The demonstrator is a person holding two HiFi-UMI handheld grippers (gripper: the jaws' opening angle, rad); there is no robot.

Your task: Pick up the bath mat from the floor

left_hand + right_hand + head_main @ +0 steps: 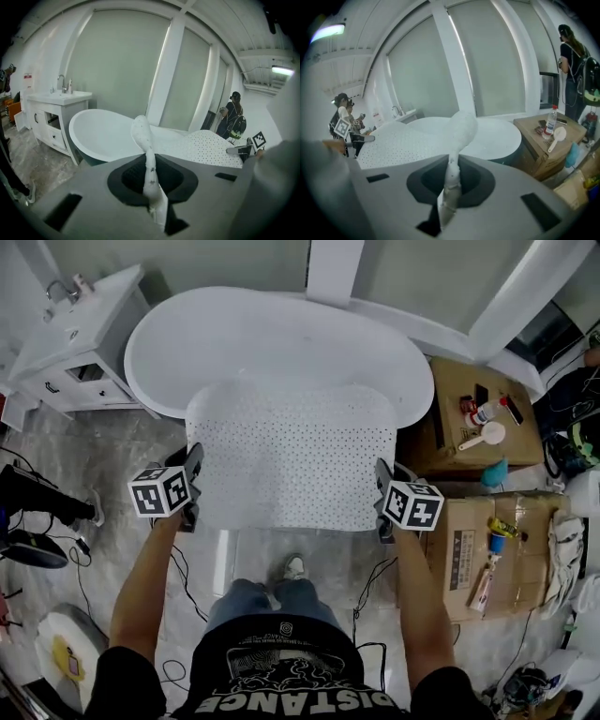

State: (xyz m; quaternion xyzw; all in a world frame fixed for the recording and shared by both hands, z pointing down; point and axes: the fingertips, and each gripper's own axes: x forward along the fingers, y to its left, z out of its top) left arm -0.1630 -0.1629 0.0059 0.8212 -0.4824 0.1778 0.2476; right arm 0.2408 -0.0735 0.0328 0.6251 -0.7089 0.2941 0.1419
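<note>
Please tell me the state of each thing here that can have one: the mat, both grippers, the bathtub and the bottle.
bath mat: off the floor, stretched flat between both grippers.
left gripper: jaws shut on the mat's left edge.
right gripper: jaws shut on the mat's right edge.
bathtub: no water seen in the visible part.
bottle: upright, cap on.

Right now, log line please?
left claw: shut on bath mat | right claw: same | bath mat: held up, stretched between them

White perforated bath mat (pixel 292 457), held outstretched, raised
</note>
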